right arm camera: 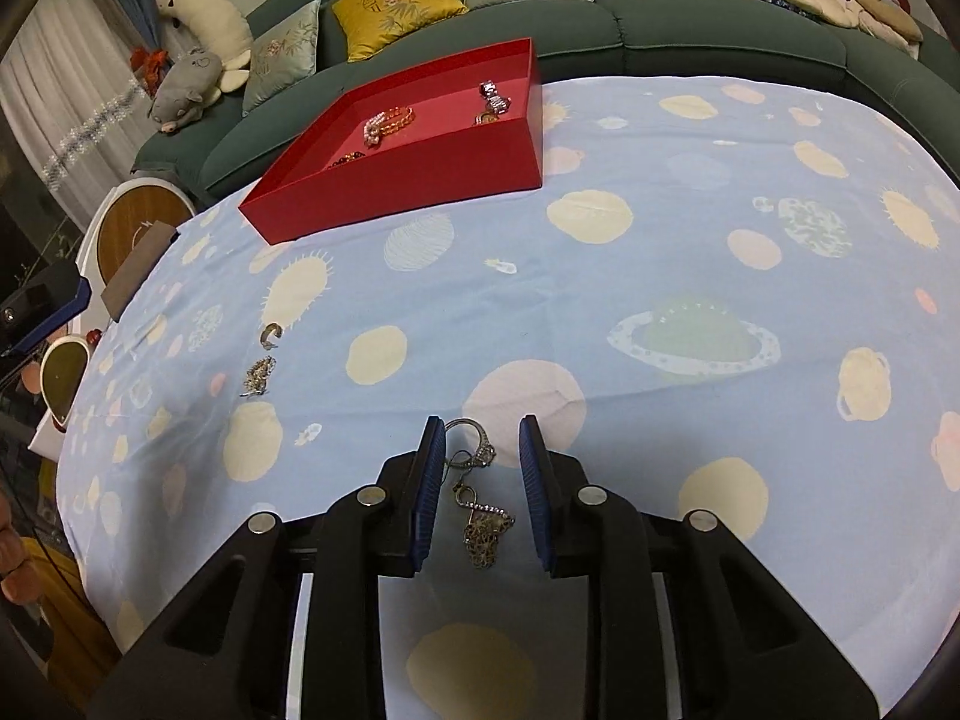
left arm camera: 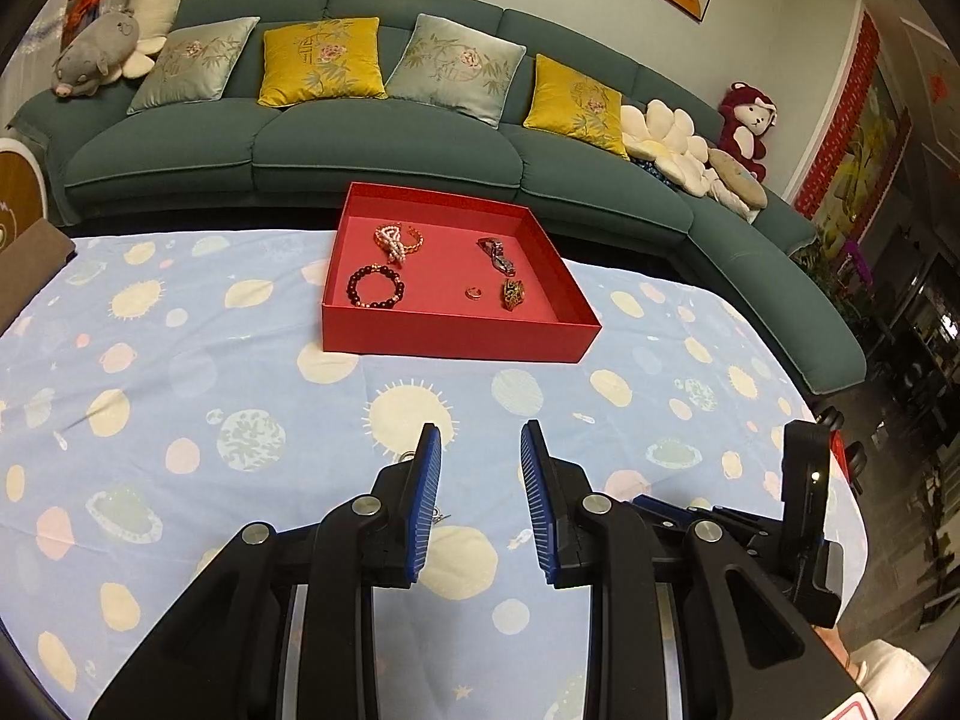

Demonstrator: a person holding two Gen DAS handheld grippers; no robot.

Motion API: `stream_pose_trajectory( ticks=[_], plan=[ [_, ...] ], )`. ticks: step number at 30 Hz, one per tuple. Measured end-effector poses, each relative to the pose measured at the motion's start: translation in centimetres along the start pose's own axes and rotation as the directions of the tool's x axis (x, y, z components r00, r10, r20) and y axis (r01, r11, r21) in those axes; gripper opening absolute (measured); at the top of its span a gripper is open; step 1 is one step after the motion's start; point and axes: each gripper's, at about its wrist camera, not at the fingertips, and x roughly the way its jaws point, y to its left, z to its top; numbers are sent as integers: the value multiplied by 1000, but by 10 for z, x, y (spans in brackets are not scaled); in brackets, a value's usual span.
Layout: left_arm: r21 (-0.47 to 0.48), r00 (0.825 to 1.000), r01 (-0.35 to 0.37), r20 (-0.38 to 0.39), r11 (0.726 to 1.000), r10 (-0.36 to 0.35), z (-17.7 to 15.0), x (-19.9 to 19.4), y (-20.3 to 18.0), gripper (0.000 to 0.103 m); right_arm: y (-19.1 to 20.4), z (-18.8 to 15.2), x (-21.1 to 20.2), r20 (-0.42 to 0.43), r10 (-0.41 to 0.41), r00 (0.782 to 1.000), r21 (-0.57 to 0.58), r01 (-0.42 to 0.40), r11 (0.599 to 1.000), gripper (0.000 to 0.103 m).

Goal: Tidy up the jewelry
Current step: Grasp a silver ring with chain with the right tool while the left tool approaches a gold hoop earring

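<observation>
Right now the red tray (left arm camera: 462, 333) sits at the far side of the desk (left arm camera: 180, 360), whose blue cloth is printed with planets. In the left wrist view it lies toward twelve o'clock from the left claw (left arm camera: 480, 441). Inside it are a dark bead bracelet (left arm camera: 375, 287) at its eight o'clock corner, a pearl and orange bracelet (left arm camera: 396, 240) toward eleven o'clock, a silver strap-like piece (left arm camera: 497, 253) toward one o'clock, a small gold ring (left arm camera: 474, 293) and a dark gold ornament (left arm camera: 513, 294) near five o'clock.

The left claw hangs over bare cloth with its blue pads (left arm camera: 427, 498) parted by a modest gap and nothing between them. A bit of wire shows just behind its left pad; what it is I cannot tell.

In the right wrist view the right claw (right arm camera: 481, 438) is low over the cloth, its pads apart but fairly narrow. Between them lie a silver ring (right arm camera: 480, 444) and, nearer the camera, a gold chain with a pendant (right arm camera: 483, 531). The ring lies close against the left pad, yet neither pad appears to press it.

Toward ten o'clock from this claw, well apart from it, a small hoop (right arm camera: 271, 333) and a gold cluster piece (right arm camera: 258, 375) lie loose on the cloth.
</observation>
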Motion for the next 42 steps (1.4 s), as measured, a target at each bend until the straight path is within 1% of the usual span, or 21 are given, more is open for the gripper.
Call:
stream_pose_trajectory(
  ticks=[1, 4, 8, 11, 13, 15, 17, 19, 21, 23, 25, 29, 34, 36, 39, 42],
  plan=[
    [-1, 1000, 0, -2, 1000, 0, 0, 1, 1, 26, 2, -1, 4, -11, -5, 1000, -10, 5, 1000, 12],
    [1, 1000, -2, -2, 1000, 2, -1, 1, 1, 26, 11, -4, 8, -2, -54, 999, -73, 54, 996, 8],
    [-2, 1000, -4, 5, 1000, 4, -1, -1, 2, 26, 16, -10, 1, 10, -58, 998, -106, 59, 993, 7],
    [0, 1000, -1, 8, 1000, 1, -1, -2, 0, 26, 19, -16, -15, 42, -54, 998, -128, 59, 990, 7],
    [8, 1000, 2, 7, 1000, -2, -2, -2, -2, 26, 22, -20, -27, 71, -64, 995, -150, 74, 986, 7],
    [15, 1000, 6, 4, 1000, -6, -4, -2, -5, 26, 30, -28, -37, 102, -99, 990, -207, 118, 971, 7],
    [26, 1000, 9, 0, 1000, -10, -5, -1, -9, 26, 40, -38, -43, 128, -125, 984, -279, 157, 947, 7],
    [35, 1000, 13, -2, 999, -13, -6, -1, -13, 26, 47, -48, -47, 138, -134, 981, -330, 173, 928, 7],
    [43, 1000, 17, -3, 999, -17, -7, 0, -16, 26, 49, -57, -46, 125, -139, 982, -355, 175, 918, 7],
    [51, 1000, 19, -4, 999, -18, -8, 1, -19, 26, 46, -61, -45, 104, -131, 986, -348, 159, 924, 7],
    [57, 1000, 21, -2, 998, -21, -8, 1, -22, 26, 40, -60, -50, 100, -106, 989, -312, 133, 941, 7],
    [66, 1000, 18, -6, 998, -17, -9, 2, -23, 26, 34, -48, -67, 127, -65, 990, -246, 95, 965, 7],
    [65, 1000, 12, -3, 998, -12, -9, 2, -21, 26, 41, -31, -85, 185, -30, 982, -232, 73, 970, 7],
    [51, 1000, 3, -8, 999, -2, -7, 4, -13, 26, 45, -26, -89, 200, -18, 980, -231, 65, 971, 7],
    [0, 999, -4, -34, 1000, 4, -8, 14, 6, 26, 51, -22, -90, 205, -2, 979, -238, 52, 970, 7],
    [-56, 995, -29, -94, 998, 23, -19, 33, 25, 26, 56, -22, -87, 197, 14, 980, -245, 36, 969, 7]
  ],
)
